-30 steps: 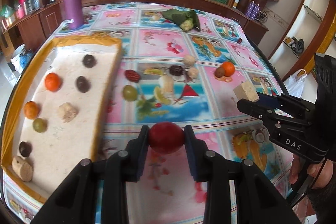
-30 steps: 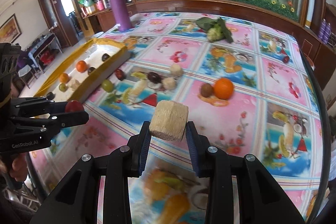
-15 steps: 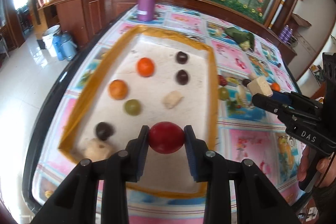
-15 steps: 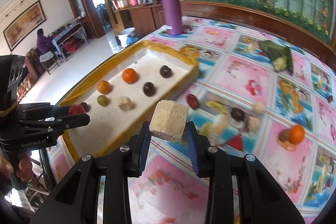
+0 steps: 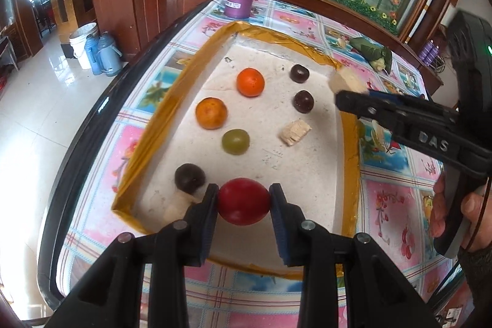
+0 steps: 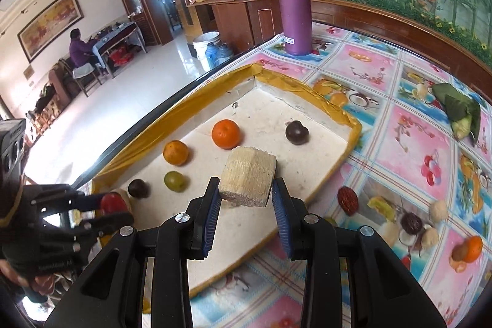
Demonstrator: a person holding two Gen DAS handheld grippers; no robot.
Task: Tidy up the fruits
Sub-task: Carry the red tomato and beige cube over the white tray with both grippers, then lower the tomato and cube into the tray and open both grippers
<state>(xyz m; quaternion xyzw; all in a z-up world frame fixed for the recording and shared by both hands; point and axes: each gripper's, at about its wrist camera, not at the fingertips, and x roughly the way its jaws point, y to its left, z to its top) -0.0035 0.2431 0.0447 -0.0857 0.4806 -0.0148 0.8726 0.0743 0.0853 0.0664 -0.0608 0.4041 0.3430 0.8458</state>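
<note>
left tool: black, blue pads, silver screws | right tool: same, "DAS" embossed

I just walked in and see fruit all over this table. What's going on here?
A person is sorting fruit into the yellow-rimmed tray with two handheld grippers. The left gripper has its jaws shut on a red fruit above the tray's near end. The right gripper holds a pale cut chunk over the tray. Several fruits lie inside; others wait on the tablecloth.
</note>
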